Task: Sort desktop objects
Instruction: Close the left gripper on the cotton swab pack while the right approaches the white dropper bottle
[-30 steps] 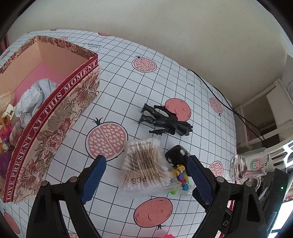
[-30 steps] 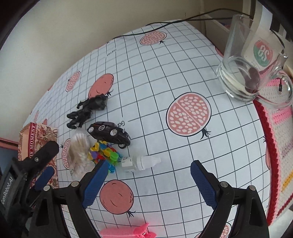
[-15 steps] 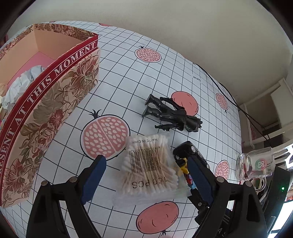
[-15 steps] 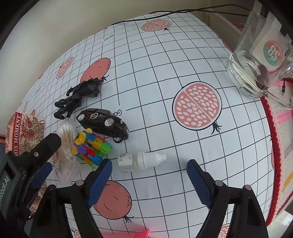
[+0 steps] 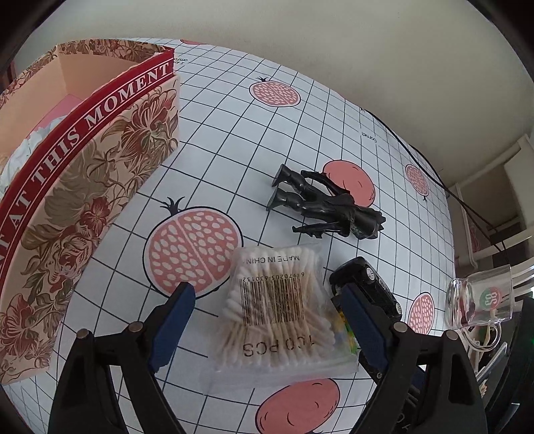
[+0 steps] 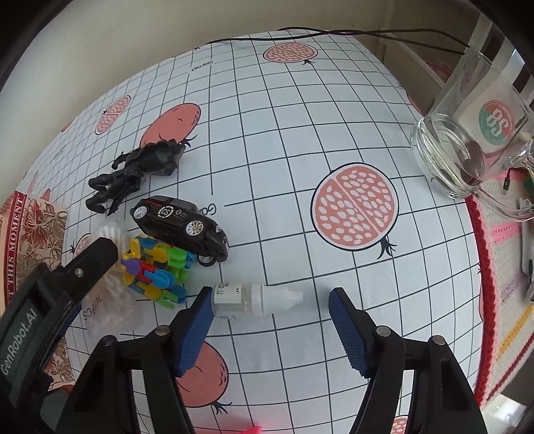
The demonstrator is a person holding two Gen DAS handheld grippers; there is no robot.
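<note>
A clear pack of cotton swabs [image 5: 280, 310] lies on the pomegranate-print cloth, between the blue fingers of my left gripper [image 5: 263, 297]. That gripper is open and its left pad stands clear of the pack. In the right wrist view a small white dropper bottle [image 6: 253, 295] lies on its side between the fingers of my right gripper [image 6: 270, 297]. The right jaws are closing; the right pad is still apart from the bottle's tip. A black toy car [image 6: 180, 223], a black action figure [image 5: 327, 207] and a bundle of coloured plastic clips [image 6: 157, 267] lie close by.
A floral gift box [image 5: 83, 160] with crumpled paper inside stands at the left. A glass mug [image 6: 467, 143] sits at the table's right edge beside a crocheted mat [image 6: 500, 267]. A pink clip [image 6: 253, 429] lies near the front, and a black cable [image 6: 333, 31] runs along the back.
My left gripper has come down closer over the swab pack. My right gripper's jaws have narrowed and now bracket the dropper bottle, which was ahead of them before.
</note>
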